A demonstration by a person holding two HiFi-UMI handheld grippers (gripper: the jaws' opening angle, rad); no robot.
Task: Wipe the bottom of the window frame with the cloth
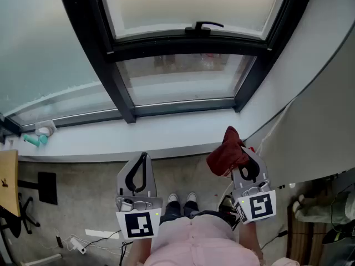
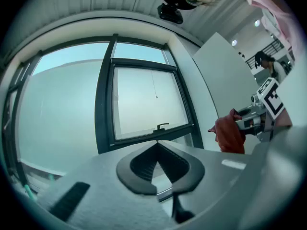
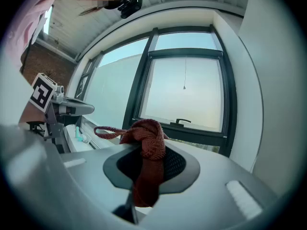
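A dark red cloth hangs bunched from my right gripper, which is shut on it, below the front edge of the white sill. In the right gripper view the cloth is knotted between the jaws, and a loop of it trails left. My left gripper is shut with nothing in it, level with the right one and also short of the sill. The window's dark bottom frame runs along the back of the sill, ahead of both grippers. Neither gripper touches it.
A teal object and a small white piece lie on the sill's far left. A black handle sits on the upper sash. A white wall closes the right side. A wooden tabletop edge and floor cables are at the left.
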